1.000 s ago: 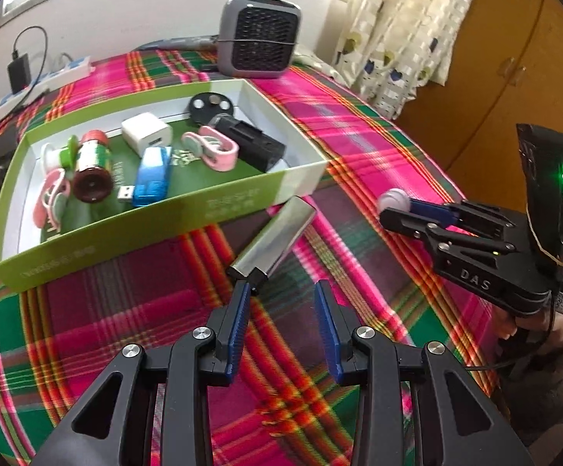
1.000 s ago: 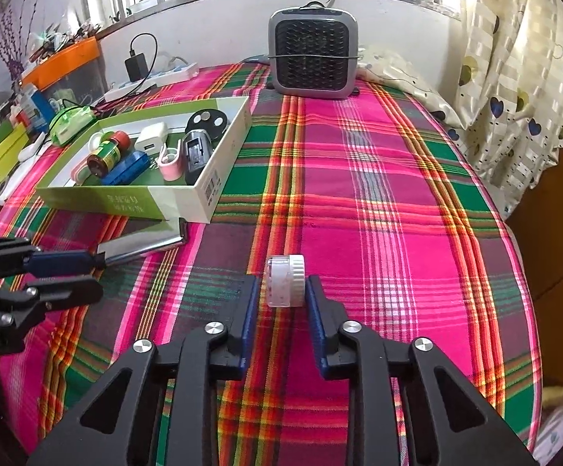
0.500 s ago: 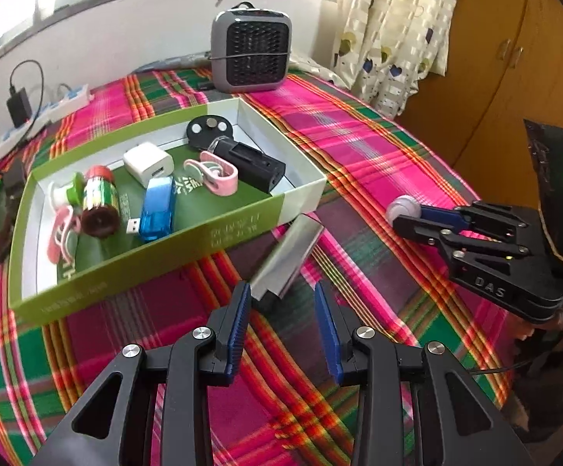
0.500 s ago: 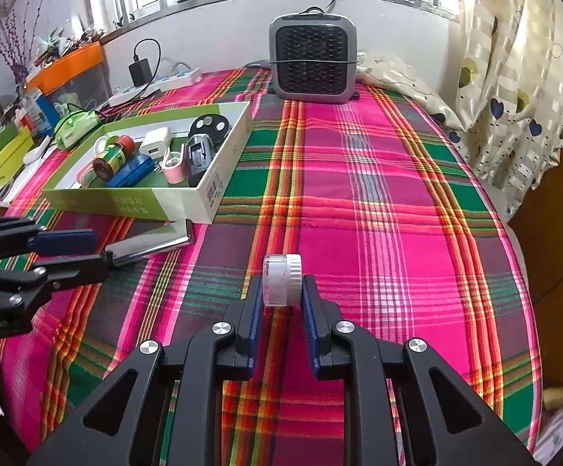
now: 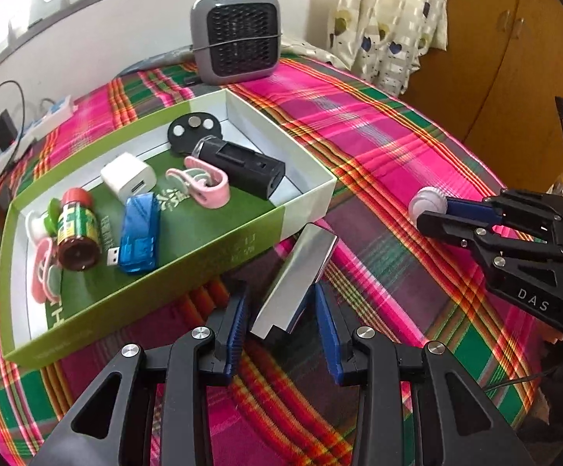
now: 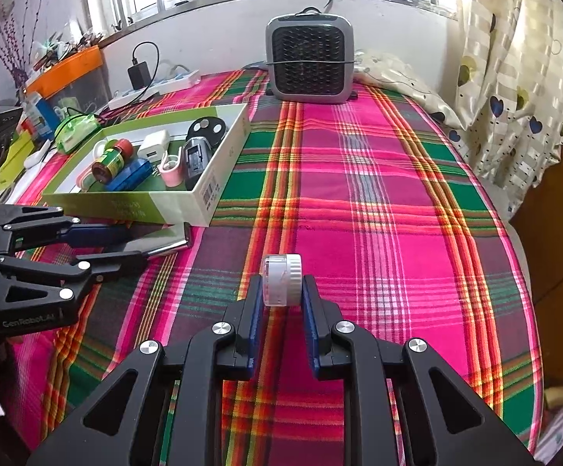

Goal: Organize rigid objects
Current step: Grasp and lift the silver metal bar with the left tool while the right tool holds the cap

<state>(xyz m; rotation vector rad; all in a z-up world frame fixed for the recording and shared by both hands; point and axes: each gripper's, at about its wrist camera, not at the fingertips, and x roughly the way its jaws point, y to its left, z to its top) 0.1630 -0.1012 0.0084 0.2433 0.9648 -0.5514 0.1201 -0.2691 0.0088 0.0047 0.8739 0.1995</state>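
**Two grasps, one tight doorway into the box**

My right gripper (image 6: 281,303) is clenched on the small white jar (image 6: 281,279), held above the plaid tabletop (image 6: 378,202). My left gripper (image 5: 279,318) stands spread around the near end of the silver bar (image 5: 295,281), which lies on the cloth just beside the green box (image 5: 165,268); I judge it not yet pinched. The bar looks smooth, so a grip this close to its end could let it pivot or slip. Its far end sits near the box wall and may catch there.
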